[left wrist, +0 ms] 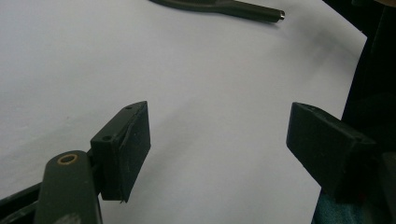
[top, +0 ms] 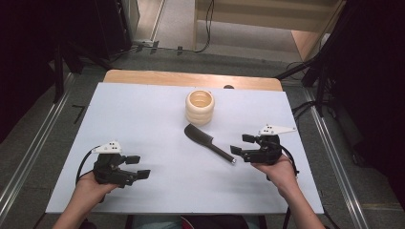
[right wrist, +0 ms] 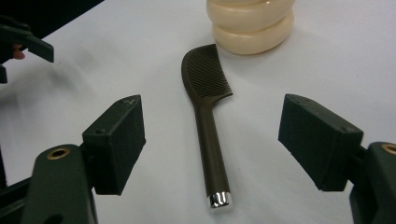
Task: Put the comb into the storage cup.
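Observation:
A dark comb (top: 207,141) with a silver-capped handle lies flat on the white table (top: 157,124), its toothed head towards a cream ribbed cup (top: 199,107). My right gripper (top: 242,144) hovers just off the handle's end, open. In the right gripper view the comb (right wrist: 208,93) lies lengthwise between the wide-apart jaws of the right gripper (right wrist: 219,140), its handle end nearest, untouched; the cup (right wrist: 252,23) stands beyond it. My left gripper (top: 138,167) rests open at the front left. In the left gripper view, bare table lies between the jaws of the left gripper (left wrist: 219,144), with the comb handle (left wrist: 243,8) far off.
A wooden strip (top: 191,78) runs along the table's far edge, with floor and cables behind. Dark stands flank both sides. The left gripper (right wrist: 23,44) appears at the upper left of the right gripper view. Table edge (left wrist: 348,88) is close on the right in the left gripper view.

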A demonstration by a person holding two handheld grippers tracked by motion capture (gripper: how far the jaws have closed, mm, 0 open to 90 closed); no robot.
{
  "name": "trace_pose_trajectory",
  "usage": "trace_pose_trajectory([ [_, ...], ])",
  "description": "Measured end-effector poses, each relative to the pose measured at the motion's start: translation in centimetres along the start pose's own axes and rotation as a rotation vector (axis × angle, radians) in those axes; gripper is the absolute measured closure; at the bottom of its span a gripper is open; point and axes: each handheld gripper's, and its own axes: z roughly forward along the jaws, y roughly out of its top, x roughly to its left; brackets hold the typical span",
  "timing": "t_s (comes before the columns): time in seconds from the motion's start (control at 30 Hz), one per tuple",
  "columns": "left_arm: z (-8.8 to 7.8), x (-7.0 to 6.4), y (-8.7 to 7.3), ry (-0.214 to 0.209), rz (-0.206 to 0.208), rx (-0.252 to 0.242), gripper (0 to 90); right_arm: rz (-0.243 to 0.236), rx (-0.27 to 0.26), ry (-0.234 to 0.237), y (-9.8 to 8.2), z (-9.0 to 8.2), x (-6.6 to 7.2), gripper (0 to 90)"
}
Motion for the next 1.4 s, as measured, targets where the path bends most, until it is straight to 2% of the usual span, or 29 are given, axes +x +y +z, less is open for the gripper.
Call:
trace_pose_trajectory([
  [0.83,0.0,0.0,0.0,-0.002,0.002,0.001,22.6,-0.045,0.056,0.014,2.4,4.2,0.2,22.3],
  [1.4,0.0,0.0,0.0,-0.003,0.002,0.0,22.5,-0.055,0.116,0.009,2.0,5.0,0.2,24.5],
])
